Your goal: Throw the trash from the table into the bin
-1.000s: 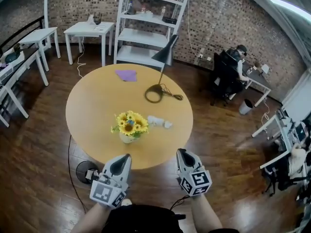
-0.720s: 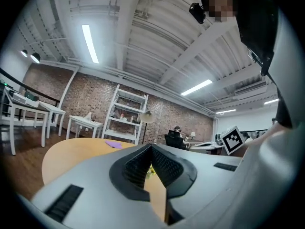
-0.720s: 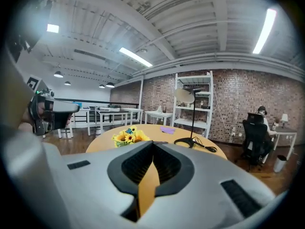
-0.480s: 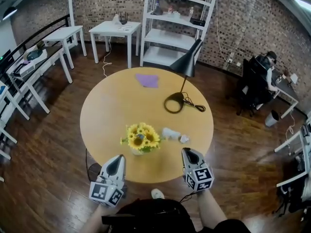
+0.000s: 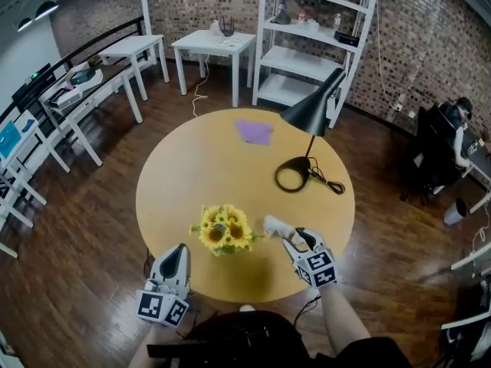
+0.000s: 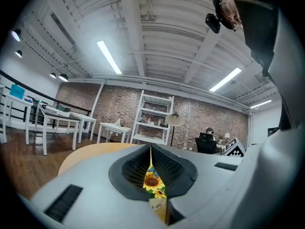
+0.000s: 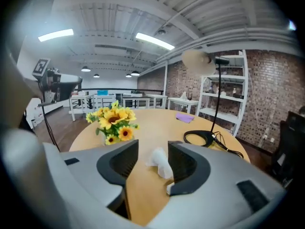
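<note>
**Head view.** A round wooden table carries a vase of sunflowers near its close edge. The trash, a crumpled white tissue, lies on the tabletop just right of the sunflowers. The right gripper reaches over the table edge, and its tips are at the tissue's near end. The left gripper sits left of and below the sunflowers, at the table's rim. Beyond the sunflowers, a black desk lamp stands to the right, and a purple cloth lies at the far side.

**Left gripper view.** The left gripper is clenched, its jaws pressed together down to a thin slit, with nothing gripped. The sunflowers show through that slit, farther along the table. A white shelf unit stands against the brick wall behind them.

**Right gripper view.** The right gripper is released; its jaws have just been opening. The tissue lies on the tabletop between the jaws, closer to the right-hand one, and neither pad presses on it. The sunflowers stand left of the tissue. The lamp's base and cord lie to the right of the sunflowers and farther off.
</note>
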Demonstrator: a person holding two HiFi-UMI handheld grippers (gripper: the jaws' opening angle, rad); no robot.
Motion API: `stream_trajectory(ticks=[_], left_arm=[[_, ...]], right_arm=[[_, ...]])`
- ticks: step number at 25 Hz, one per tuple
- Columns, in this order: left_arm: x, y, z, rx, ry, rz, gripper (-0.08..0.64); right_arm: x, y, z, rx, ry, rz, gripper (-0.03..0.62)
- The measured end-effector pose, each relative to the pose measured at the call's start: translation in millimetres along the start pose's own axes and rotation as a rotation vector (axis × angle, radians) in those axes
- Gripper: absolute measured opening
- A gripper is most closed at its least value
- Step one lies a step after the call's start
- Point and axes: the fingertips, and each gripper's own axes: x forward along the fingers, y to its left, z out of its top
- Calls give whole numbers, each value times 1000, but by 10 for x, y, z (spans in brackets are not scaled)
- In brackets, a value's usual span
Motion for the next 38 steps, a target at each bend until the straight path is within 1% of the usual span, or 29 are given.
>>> stream_trajectory(ticks=[1, 2, 5, 6, 7, 8, 10, 12, 15, 16, 18, 20, 22, 24, 27, 30, 33, 35, 38], left_arm=[[2, -3, -11, 2, 6, 21, 15], [2, -1, -29, 1, 15, 43, 29], [-28, 22, -101, 4, 51, 109, 29], [-58, 37, -120, 6, 63, 132, 29], [-93, 54, -132, 7, 73, 156, 29], [-128, 74, -137, 7, 80, 180, 29], [-175, 118, -129, 12, 89, 229, 29], [-209, 152, -123, 15, 93, 267, 29], [-291, 213, -140, 26, 93, 317, 29], [-332, 240, -148, 26, 93, 333, 29], [-426, 307, -140, 21, 88, 362, 29], [-527, 379, -129, 17, 73, 385, 29], [-613, 456, -128, 25, 58, 394, 29], [-668, 564, -100, 31, 48, 395, 29], [-783, 777, -5, 2, 31, 381, 29], [-916, 1024, 96, -32, -4, 345, 29], [-1032, 1291, 95, -15, 20, 299, 29], [-1073, 1440, 149, -11, 19, 257, 29], [-1097, 1629, 242, -3, -2, 197, 29]], right_arm=[[118, -42, -53, -30, 34, 22, 210], [239, -86, -101, -65, 67, 43, 213], [600, -182, -257, -157, 166, 112, 213], [720, -187, -326, -178, 204, 138, 214], [839, -186, -406, -198, 247, 162, 240], [952, -188, -490, -216, 292, 182, 247], [1149, -215, -626, -244, 373, 205, 247], [1287, -204, -681, -267, 435, 230, 247], [1392, -91, -748, -288, 506, 290, 241], [1408, -56, -769, -289, 512, 303, 212], [1417, -14, -771, -305, 500, 300, 206], [1395, -16, -762, -323, 483, 270, 201], [1365, -83, -751, -311, 465, 223, 201], [1306, -188, -644, -274, 430, 165, 201], [1133, -360, -460, -193, 368, 56, 201], [879, -384, -128, -147, 278, -54, 198], [634, -417, -8, -93, 223, -192, 196], [479, -349, 128, -62, 182, -274, 195], [254, -162, 485, -41, 89, -359, 193]])
